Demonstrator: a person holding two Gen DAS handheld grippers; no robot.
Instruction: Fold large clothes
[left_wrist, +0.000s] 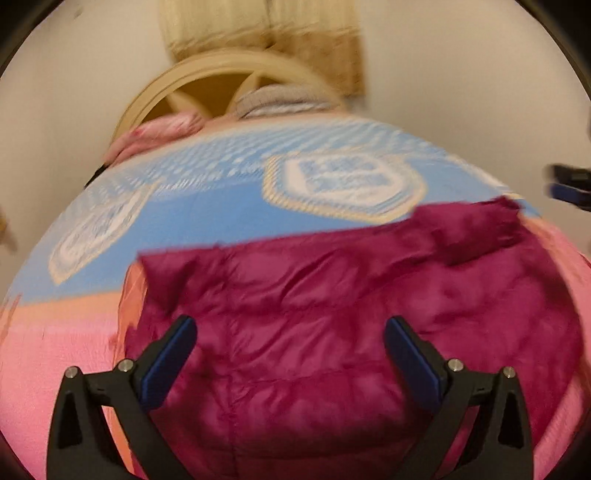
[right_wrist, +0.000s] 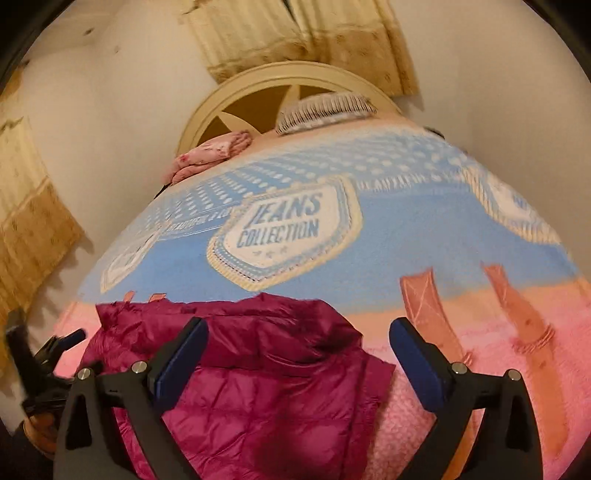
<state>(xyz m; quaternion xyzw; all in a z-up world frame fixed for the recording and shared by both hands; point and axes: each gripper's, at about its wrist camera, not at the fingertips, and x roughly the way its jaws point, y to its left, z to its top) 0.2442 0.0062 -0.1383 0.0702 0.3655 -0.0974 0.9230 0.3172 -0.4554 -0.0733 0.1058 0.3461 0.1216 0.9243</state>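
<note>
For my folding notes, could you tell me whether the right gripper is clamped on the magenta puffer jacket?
No, the right gripper stands wide open above the magenta puffer jacket, with nothing pinched between its pads.

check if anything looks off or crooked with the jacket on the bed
The magenta puffer jacket lies rumpled rather than flat on the blanket: its top edge is bunched into ridges, and one corner pokes out toward the far side. No tear or spill shows. Both tongs stand open, gripping nothing.

Light: warm, indoor, rather dim.
Blur: left wrist view strongly smeared; right wrist view sharper.
Edges: fisheye bending, dark corners.
Shadows: soft.
</note>
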